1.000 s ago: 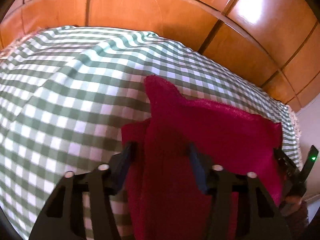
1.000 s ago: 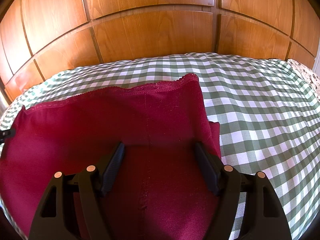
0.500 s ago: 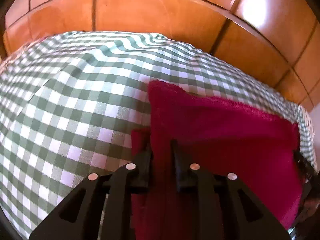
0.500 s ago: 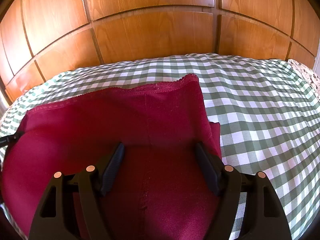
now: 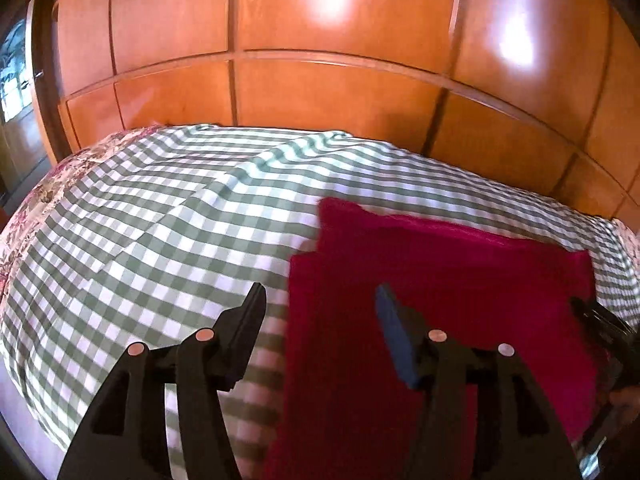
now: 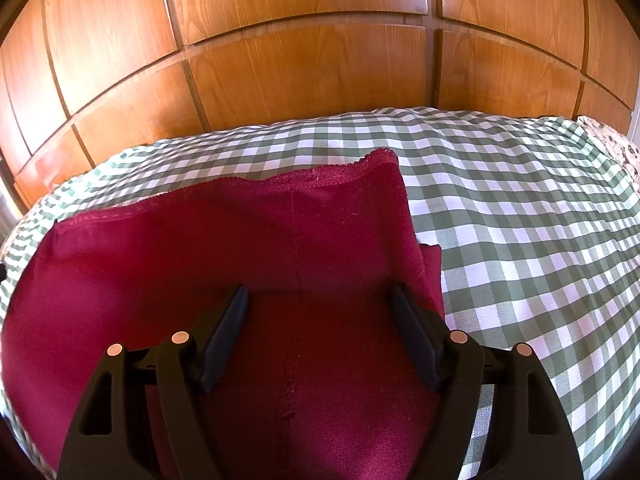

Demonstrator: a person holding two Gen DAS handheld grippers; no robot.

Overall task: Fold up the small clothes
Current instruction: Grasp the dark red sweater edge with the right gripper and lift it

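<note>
Pulled back and up since the earlier frame, left gripper (image 5: pixel 320 320) jaws opening, released, straddling the left edge of the red garment (image 5: pixel 440 280). Lies folded on the checked bed (image 5: pixel 160 240), long axis across frame. Right gripper (image 6: pixel 320 320) spread wide over it, gripping nothing.

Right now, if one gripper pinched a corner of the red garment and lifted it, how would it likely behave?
The red garment is probably floppy: its folded layers lie flat on the checked cloth, so unheld parts would hang. It looks like knit fabric, so likely light and not slippery. Lifting one corner may undo the fold.
</note>
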